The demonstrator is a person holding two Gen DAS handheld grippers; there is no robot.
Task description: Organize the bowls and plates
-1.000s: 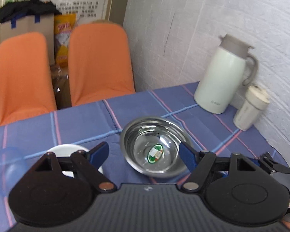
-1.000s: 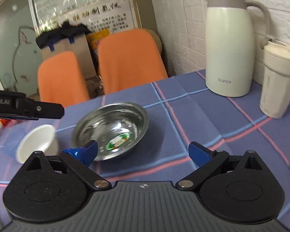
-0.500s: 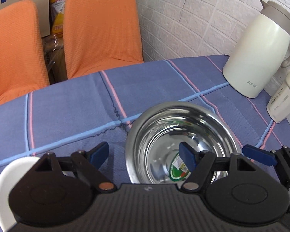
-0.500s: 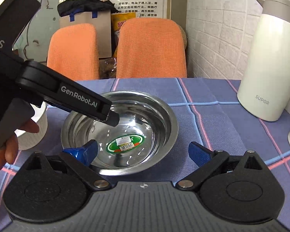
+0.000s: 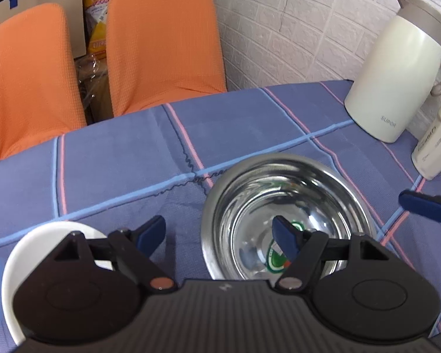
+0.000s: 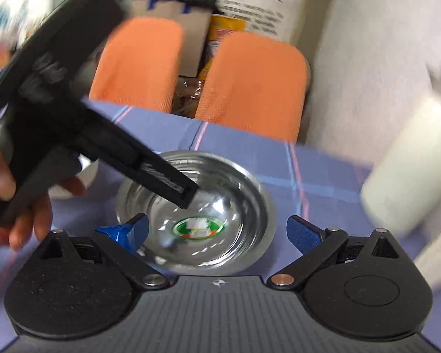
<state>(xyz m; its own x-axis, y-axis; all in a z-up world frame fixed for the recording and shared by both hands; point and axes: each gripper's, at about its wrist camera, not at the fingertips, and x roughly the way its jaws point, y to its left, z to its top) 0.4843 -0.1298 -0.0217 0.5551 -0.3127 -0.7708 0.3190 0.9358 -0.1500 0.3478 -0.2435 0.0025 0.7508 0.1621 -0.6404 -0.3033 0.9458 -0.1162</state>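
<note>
Blue checked cloth (image 5: pixel 117 158) covers the table, with two orange chairs (image 5: pixel 161 41) at the far side. My left gripper (image 5: pixel 219 231) is spread wide astride the near-left rim of the steel bowl (image 5: pixel 282 206), one finger inside, one outside. My right gripper (image 6: pixel 217 231) gapes open before the same bowl. A white bowl (image 5: pixel 23 253) sits near left.
</note>
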